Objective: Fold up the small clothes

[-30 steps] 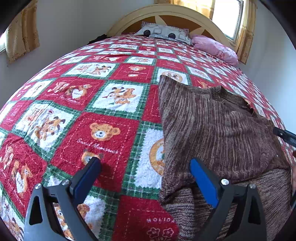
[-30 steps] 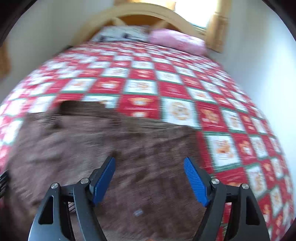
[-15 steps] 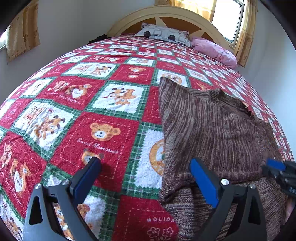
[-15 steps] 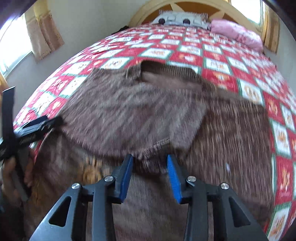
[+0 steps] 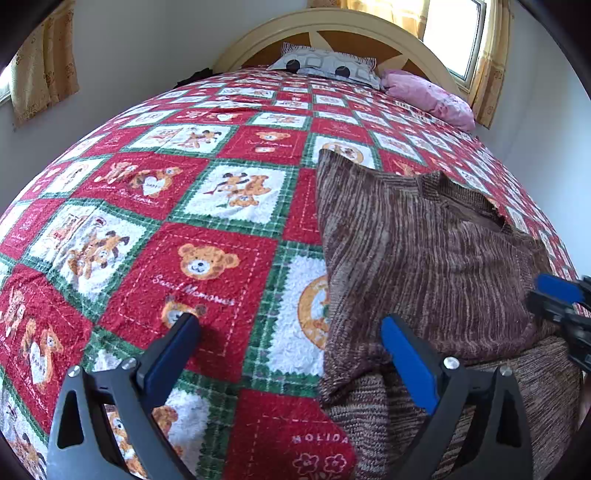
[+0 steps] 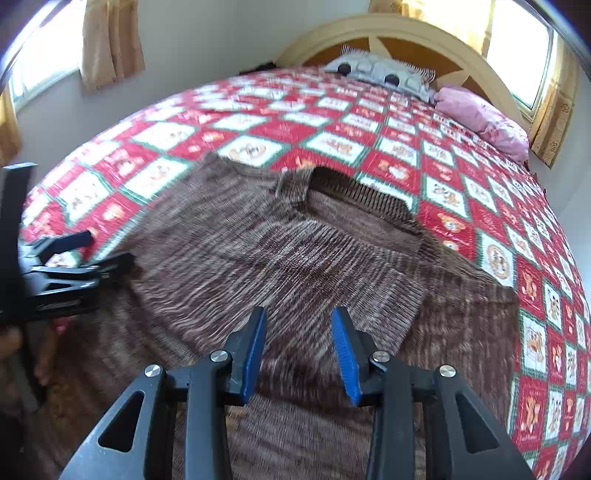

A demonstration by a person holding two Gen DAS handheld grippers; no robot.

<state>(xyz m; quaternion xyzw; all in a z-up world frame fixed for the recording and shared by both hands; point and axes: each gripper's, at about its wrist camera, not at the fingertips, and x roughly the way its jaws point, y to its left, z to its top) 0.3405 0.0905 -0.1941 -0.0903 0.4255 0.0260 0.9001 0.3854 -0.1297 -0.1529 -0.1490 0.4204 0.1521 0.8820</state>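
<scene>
One brown knit sweater (image 6: 295,266) lies flat on the bedspread (image 5: 207,266), its ribbed collar (image 6: 354,192) toward the headboard (image 6: 402,33) at the top of the frame, its long axis running from bottom to top, a sleeve folded across its front. In the left wrist view it fills the lower right. The right gripper (image 6: 299,332) hovers over the folded part, fingers partly apart, clamping nothing. The left gripper (image 5: 291,339) is spread wide at the sweater's left edge, empty. Two pillows sit by the headboard: a grey patterned pillow (image 6: 376,68) and a pink pillow (image 6: 480,114). Curtained windows and pale walls surround the bed.
</scene>
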